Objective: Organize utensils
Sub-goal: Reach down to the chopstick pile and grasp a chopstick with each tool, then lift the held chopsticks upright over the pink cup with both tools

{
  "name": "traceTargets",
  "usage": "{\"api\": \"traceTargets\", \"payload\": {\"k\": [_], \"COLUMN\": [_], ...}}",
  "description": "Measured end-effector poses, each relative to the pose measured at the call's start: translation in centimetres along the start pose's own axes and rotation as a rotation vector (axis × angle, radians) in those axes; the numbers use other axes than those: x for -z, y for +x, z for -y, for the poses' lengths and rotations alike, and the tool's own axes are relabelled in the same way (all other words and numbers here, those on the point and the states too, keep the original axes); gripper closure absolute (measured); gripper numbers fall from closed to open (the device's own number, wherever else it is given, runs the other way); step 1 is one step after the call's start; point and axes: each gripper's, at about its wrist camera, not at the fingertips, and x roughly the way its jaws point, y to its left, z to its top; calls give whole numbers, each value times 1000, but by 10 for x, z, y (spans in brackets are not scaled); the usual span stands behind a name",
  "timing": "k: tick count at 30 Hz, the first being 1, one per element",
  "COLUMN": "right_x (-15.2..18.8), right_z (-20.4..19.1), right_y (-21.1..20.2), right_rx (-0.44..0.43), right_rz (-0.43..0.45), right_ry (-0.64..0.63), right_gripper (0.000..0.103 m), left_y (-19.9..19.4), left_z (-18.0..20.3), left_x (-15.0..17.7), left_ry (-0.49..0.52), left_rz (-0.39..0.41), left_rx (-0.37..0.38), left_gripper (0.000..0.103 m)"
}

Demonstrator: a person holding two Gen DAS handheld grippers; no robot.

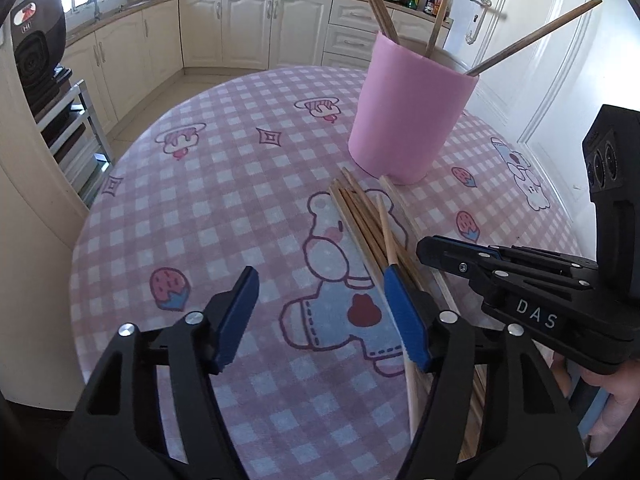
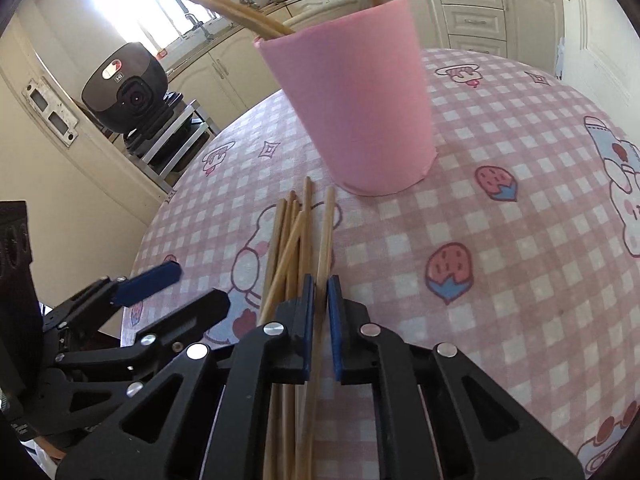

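A pink cup (image 1: pixel 408 108) stands on the round table and holds several wooden chopsticks (image 1: pixel 532 38); it also shows in the right wrist view (image 2: pixel 356 108). A loose bundle of chopsticks (image 1: pixel 368 220) lies on the cloth in front of the cup. My left gripper (image 1: pixel 320 312) is open just left of the bundle, its right pad touching one stick. My right gripper (image 2: pixel 321 312) is nearly closed around one chopstick (image 2: pixel 326 232) at the bundle's right side, low over the table. It shows from the side in the left wrist view (image 1: pixel 440 250).
The table has a pink checked cloth (image 1: pixel 224 184) with cartoon prints. Cream kitchen cabinets (image 1: pixel 248 28) line the far wall. A black appliance (image 2: pixel 128 88) sits on a metal rack at the left. A white door (image 1: pixel 532 40) is at the right.
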Motion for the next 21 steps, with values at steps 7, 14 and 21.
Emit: {"api": "traceTargets", "payload": {"k": [7,14,21], "right_x": [1,3,3], "right_z": [14,17,15], "right_y": [-8,-7,-8], "right_rx": [1,-15,-20], "right_rz": [3,-3,-7], "right_ry": [23,31,27], "right_gripper": [98,98,98], "left_y": [16,19,34], "left_z": [15,26,33], "left_x": [-4,-8,-11], "left_ry": [-12,7,19], "left_rz": [-58,-88,-104], "left_rx": [42,61,55], "left_gripper": [64,68,84]}}
